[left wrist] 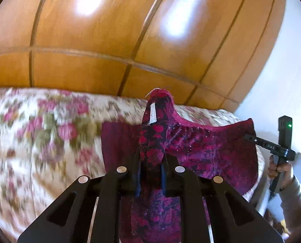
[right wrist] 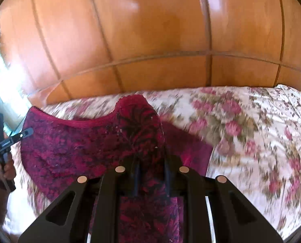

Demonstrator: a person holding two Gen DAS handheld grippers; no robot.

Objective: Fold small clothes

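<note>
A small red-and-black patterned garment [left wrist: 201,147] with a red scalloped edge hangs stretched between my two grippers above a flowered bedspread [left wrist: 39,133]. My left gripper [left wrist: 150,162] is shut on one corner of it, where a white label [left wrist: 153,114] shows. My right gripper [right wrist: 150,164] is shut on the other corner of the garment [right wrist: 79,143]. The right gripper also shows at the right edge of the left wrist view [left wrist: 251,137], and the left gripper shows at the left edge of the right wrist view [right wrist: 27,131].
A wooden panelled wardrobe [left wrist: 130,40] stands right behind the bed. The flowered bedspread [right wrist: 251,131] spreads wide to the right. A white wall [left wrist: 288,70] is at the far right and a bright window [right wrist: 0,77] at the far left.
</note>
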